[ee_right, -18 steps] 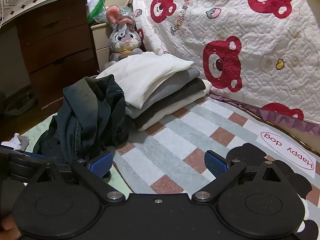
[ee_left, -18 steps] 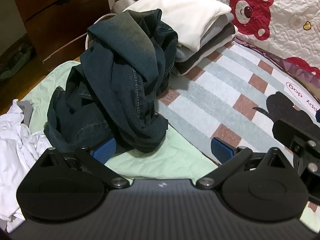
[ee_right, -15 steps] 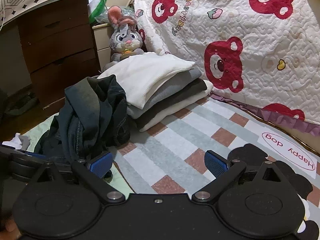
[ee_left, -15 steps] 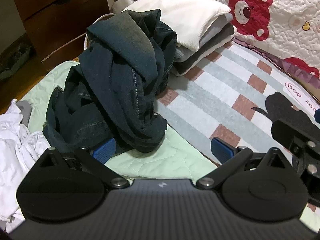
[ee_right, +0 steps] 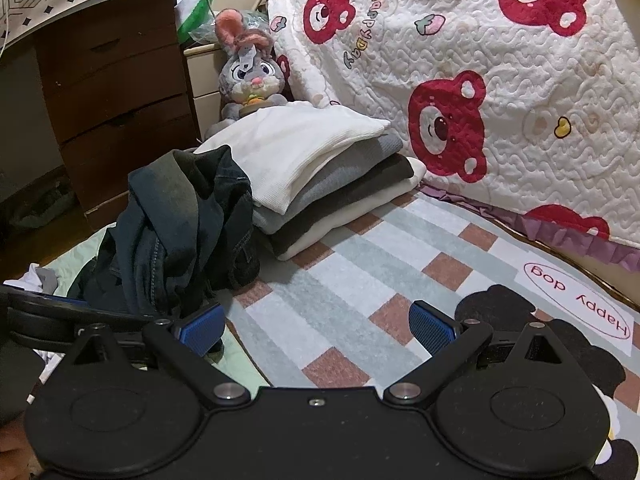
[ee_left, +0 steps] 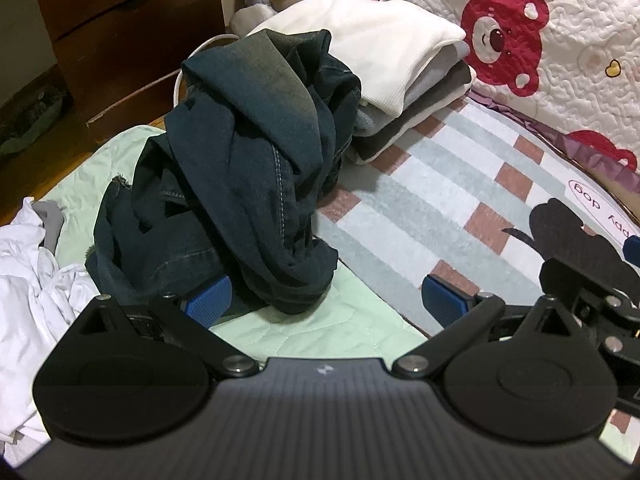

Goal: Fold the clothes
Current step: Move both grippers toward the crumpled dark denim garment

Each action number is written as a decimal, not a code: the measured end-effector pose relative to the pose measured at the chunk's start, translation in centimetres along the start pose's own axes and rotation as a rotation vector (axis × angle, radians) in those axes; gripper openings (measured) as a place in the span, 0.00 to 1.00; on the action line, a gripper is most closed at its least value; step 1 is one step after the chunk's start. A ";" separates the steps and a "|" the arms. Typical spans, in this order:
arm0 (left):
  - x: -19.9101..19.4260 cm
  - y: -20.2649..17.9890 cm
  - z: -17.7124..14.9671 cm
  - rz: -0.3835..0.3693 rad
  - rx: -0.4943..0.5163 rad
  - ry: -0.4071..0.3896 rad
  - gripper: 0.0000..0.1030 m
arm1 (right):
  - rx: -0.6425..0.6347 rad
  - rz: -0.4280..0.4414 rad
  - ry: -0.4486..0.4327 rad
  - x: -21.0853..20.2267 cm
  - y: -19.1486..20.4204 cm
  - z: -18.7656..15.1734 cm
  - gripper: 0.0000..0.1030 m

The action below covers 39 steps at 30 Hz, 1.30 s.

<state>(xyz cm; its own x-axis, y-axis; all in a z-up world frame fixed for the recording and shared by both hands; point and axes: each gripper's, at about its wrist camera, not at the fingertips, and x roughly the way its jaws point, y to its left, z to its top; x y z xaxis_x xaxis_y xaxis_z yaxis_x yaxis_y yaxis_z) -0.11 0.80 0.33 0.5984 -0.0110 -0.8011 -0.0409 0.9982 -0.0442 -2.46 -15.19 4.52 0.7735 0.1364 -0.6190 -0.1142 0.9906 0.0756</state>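
A crumpled heap of dark blue jeans point(ee_left: 248, 176) lies on a pale green quilt point(ee_left: 320, 332); it also shows in the right wrist view point(ee_right: 180, 232). Behind it is a stack of folded clothes point(ee_left: 392, 64), white on top, grey below, also in the right wrist view point(ee_right: 320, 184). Crumpled white clothing point(ee_left: 28, 280) lies at the left. My left gripper point(ee_left: 324, 300) is open and empty, its left pad at the foot of the jeans. My right gripper point(ee_right: 316, 326) is open and empty, low over the striped mat point(ee_right: 360, 280), to the right of the jeans.
A bear-print quilt point(ee_right: 500, 100) hangs along the right. A plush rabbit point(ee_right: 248, 68) sits behind the stack. A brown wooden dresser point(ee_right: 112, 92) stands at the left back. The right gripper's body point(ee_left: 592, 304) shows at the right edge of the left wrist view.
Both views have shifted slightly; the jeans and the stack sit a little higher in frame. Nothing was grasped or moved.
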 end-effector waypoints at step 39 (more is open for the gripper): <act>0.4 0.2 -0.3 0.015 -0.004 0.021 1.00 | 0.005 0.002 0.021 0.5 -0.1 -0.5 0.97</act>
<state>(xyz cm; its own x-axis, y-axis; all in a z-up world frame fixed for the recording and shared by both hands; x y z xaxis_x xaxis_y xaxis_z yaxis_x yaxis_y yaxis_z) -0.14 0.97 -0.17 0.5803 0.0032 -0.8144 -0.0529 0.9980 -0.0338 -2.36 -15.22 3.85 0.7598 0.1384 -0.6353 -0.1125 0.9903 0.0813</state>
